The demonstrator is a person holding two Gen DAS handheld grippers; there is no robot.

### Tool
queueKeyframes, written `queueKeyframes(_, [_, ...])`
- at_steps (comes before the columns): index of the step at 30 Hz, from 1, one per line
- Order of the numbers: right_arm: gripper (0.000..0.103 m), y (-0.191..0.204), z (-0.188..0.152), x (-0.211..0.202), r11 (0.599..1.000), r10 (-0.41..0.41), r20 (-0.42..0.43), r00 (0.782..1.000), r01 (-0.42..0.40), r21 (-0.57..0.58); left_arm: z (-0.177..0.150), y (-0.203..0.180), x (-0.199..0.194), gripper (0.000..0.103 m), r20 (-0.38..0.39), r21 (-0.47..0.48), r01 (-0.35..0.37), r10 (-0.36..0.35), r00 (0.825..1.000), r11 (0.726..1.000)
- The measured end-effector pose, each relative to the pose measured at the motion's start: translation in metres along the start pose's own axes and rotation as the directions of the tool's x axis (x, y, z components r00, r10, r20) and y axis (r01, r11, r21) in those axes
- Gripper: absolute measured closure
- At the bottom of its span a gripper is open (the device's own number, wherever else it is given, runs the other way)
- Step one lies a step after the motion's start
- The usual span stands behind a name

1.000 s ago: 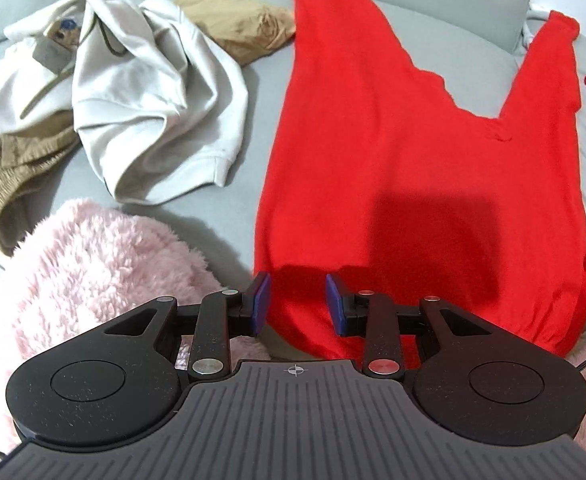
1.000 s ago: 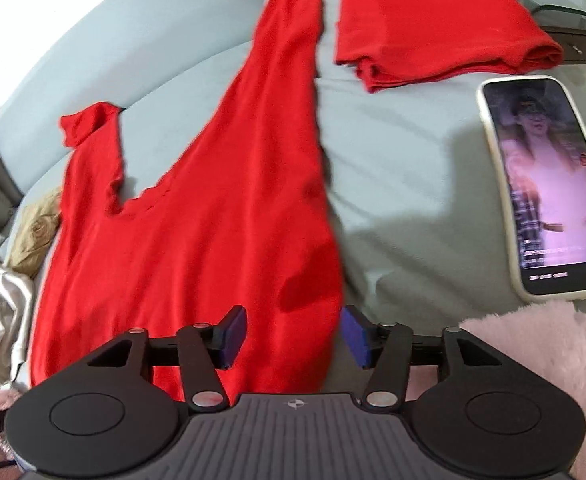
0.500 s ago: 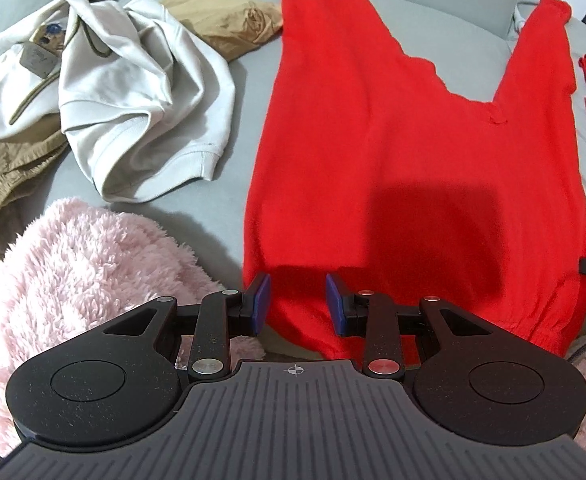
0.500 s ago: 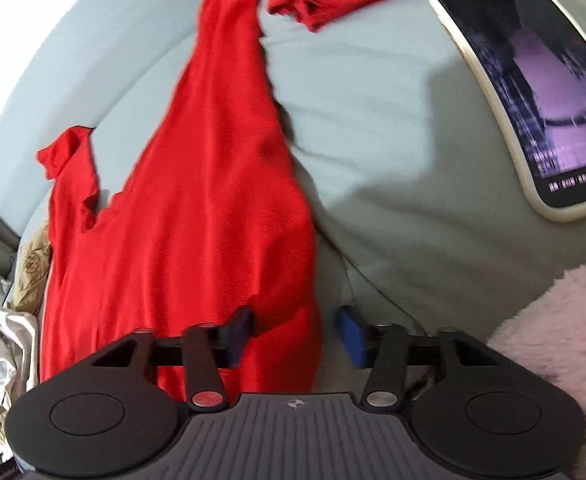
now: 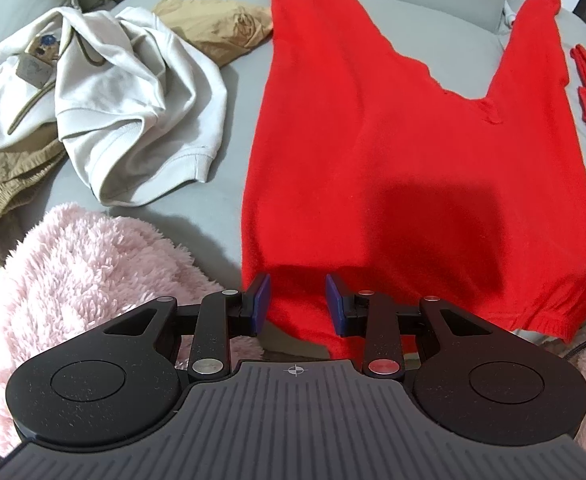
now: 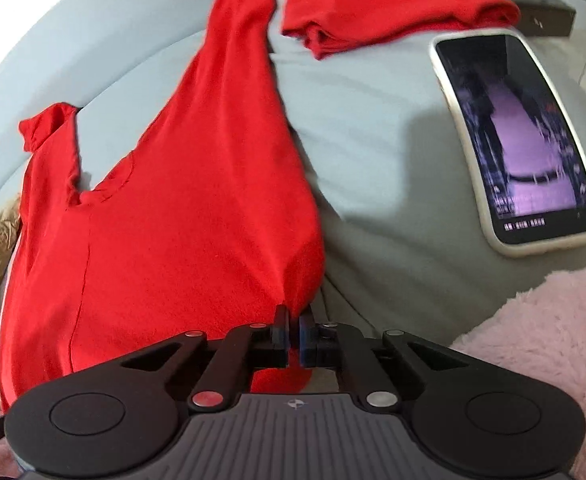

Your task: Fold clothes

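- Red pants (image 5: 393,152) are lying spread flat across the grey sofa (image 6: 373,152), legs pointing away.
- Right gripper (image 6: 293,330) is pinching the waistband corner; its jaws have just been loosening a touch, cloth between them.
- Left gripper (image 5: 297,304) is hovering half open over the other waistband corner, gripping nothing.

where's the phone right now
In the right wrist view the phone lies screen-up on the grey cushion, upper right, beside the folded red garment.
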State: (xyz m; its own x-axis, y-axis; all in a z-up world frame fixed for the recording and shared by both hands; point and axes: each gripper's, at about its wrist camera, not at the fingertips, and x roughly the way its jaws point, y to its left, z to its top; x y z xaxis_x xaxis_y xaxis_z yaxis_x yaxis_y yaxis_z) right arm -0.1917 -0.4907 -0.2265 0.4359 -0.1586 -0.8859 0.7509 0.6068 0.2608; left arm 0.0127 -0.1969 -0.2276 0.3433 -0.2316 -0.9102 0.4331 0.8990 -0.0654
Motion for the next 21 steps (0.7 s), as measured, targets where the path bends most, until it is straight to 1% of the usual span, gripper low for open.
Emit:
queueKeyframes(1, [0.066, -0.004, 0.001, -0.002, 0.999, 0.029, -0.003, 1.000, -0.029, 0.024, 0.000, 0.001, 0.000, 0.068, 0.002, -0.005, 0.003, -0.003, 1.000, 1.000])
queueKeyframes(2, [0.063, -0.010, 0.000, -0.004, 0.999, 0.041, -0.002, 0.999, -0.041, 0.033, 0.000, 0.002, -0.001, 0.068, 0.003, -0.007, 0.006, -0.006, 1.000, 1.000])
queueKeyframes(4, [0.057, -0.022, 0.001, -0.011, 0.990, 0.103, 0.017, 0.995, -0.104, 0.091, 0.000, 0.001, -0.001, 0.068, 0.007, -0.008, 0.010, -0.010, 1.000, 1.000])
queueKeyframes(5, [0.056, -0.026, 0.001, -0.013, 0.986, 0.124, 0.028, 0.992, -0.126, 0.111, -0.001, 0.001, -0.001, 0.068, 0.010, -0.008, 0.014, -0.014, 1.000, 1.000])
queueKeyframes(8, [0.053, -0.034, -0.001, -0.016, 0.976, 0.146, 0.051, 0.988, -0.152, 0.153, -0.002, -0.001, -0.002, 0.068, 0.010, -0.003, 0.016, -0.016, 1.000, 1.000])
queueKeyframes(11, [0.048, -0.037, -0.003, -0.017, 0.974, 0.141, 0.075, 0.987, -0.152, 0.171, -0.002, -0.001, -0.002, 0.068, 0.008, -0.001, 0.015, -0.015, 1.000, 1.000])
queueKeyframes(12, [0.047, -0.039, -0.003, -0.015, 0.974, 0.128, 0.079, 0.989, -0.141, 0.177, -0.002, 0.000, -0.003, 0.068, 0.008, -0.001, 0.014, -0.014, 1.000, 1.000])
queueKeyframes(14, [0.047, -0.040, -0.004, -0.012, 0.975, 0.106, 0.088, 0.991, -0.120, 0.184, -0.002, 0.001, -0.003, 0.068, 0.008, -0.005, 0.009, -0.009, 1.000, 1.000])
queueKeyframes(17, [0.049, -0.041, -0.003, -0.010, 0.973, 0.095, 0.119, 0.988, -0.117, 0.196, -0.003, 0.001, -0.004, 0.068, 0.008, -0.008, 0.003, -0.002, 1.000, 1.000])
queueKeyframes(18, [0.051, -0.042, -0.002, -0.007, 0.970, 0.099, 0.138, 0.985, -0.127, 0.208, -0.004, 0.001, -0.004, 0.068, 0.008, -0.007, 0.001, -0.001, 1.000, 1.000])
queueKeyframes(19, [0.053, -0.043, 0.000, -0.003, 0.965, 0.114, 0.145, 0.983, -0.144, 0.217, -0.004, 0.001, -0.004, 0.068, 0.007, -0.005, -0.002, 0.002, 1.000, 1.000])
queueKeyframes(21, [0.055, -0.045, 0.001, 0.002, 0.958, 0.135, 0.150, 0.979, -0.168, 0.233, -0.004, 0.000, -0.004, 0.068, 0.005, -0.002, -0.008, 0.008, 1.000, 1.000])
